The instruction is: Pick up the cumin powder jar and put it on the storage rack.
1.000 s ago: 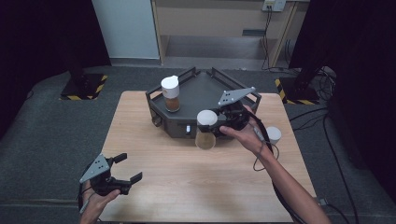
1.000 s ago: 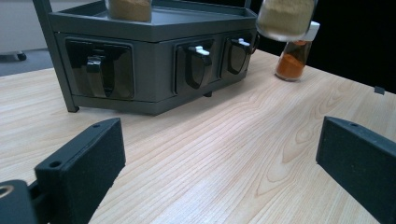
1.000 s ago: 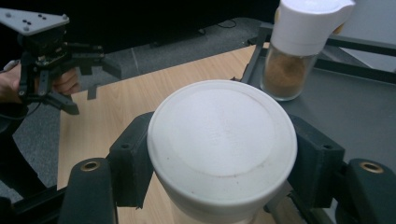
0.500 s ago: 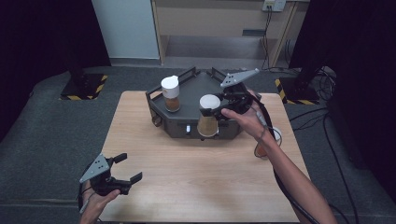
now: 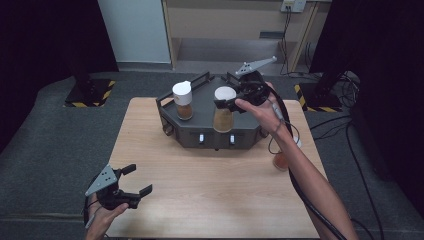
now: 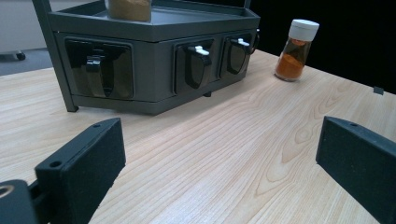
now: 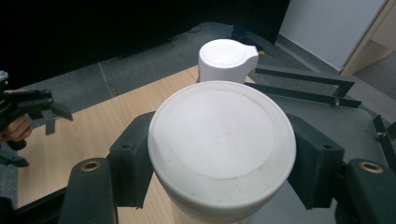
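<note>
The right gripper (image 5: 231, 101) pinches a white-lidded spice jar (image 5: 223, 111) above the rack's (image 5: 200, 134) front edge, while the left gripper (image 5: 135, 181) hangs spread near the desk's (image 5: 210, 190) front-left corner.

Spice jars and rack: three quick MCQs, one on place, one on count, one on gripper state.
1. Where does the orange-filled jar stand?
A. on the rack
B. on the table, beside the rack
C. on the floor

2. How many white-capped jars are over the rack top?
A. two
B. four
C. none

3. The left gripper is:
A. shut on a jar
B. shut, empty
C. open, empty

Key:
1 B, the left gripper view shows it on the wood.
2 A, one stands, one is held by the right gripper.
3 C, jaws stand apart over bare table.
</note>
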The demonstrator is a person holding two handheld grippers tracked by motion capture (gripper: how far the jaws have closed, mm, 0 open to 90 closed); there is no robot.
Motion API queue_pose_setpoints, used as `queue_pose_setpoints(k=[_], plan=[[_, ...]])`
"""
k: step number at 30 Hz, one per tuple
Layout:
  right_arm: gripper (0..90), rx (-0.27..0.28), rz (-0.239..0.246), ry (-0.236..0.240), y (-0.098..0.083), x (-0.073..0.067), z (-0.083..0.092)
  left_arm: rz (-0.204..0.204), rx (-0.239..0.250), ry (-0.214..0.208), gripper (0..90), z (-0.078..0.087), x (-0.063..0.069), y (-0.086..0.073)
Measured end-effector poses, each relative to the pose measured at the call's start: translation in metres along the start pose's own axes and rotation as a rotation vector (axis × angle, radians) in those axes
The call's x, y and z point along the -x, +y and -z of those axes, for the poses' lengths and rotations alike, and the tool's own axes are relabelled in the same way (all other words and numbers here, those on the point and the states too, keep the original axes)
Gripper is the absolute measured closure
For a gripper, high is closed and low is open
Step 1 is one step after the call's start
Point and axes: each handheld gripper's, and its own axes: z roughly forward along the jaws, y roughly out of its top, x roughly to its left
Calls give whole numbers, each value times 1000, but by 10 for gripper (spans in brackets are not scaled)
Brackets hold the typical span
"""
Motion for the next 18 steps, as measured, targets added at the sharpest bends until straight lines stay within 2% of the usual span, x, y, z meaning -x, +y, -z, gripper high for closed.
queue_pose_setpoints(k=[10,14,18], plan=[[338,-11,-27,-73,11,4,-9,1,1,-1,0,0,0,0],[338,-12,-45,-79,15,7,-14,2,2,-2,0,1,-1,0],[338,-17,-40,-99,18,7,-20,5,6,-3,0,1,-1,-1]])
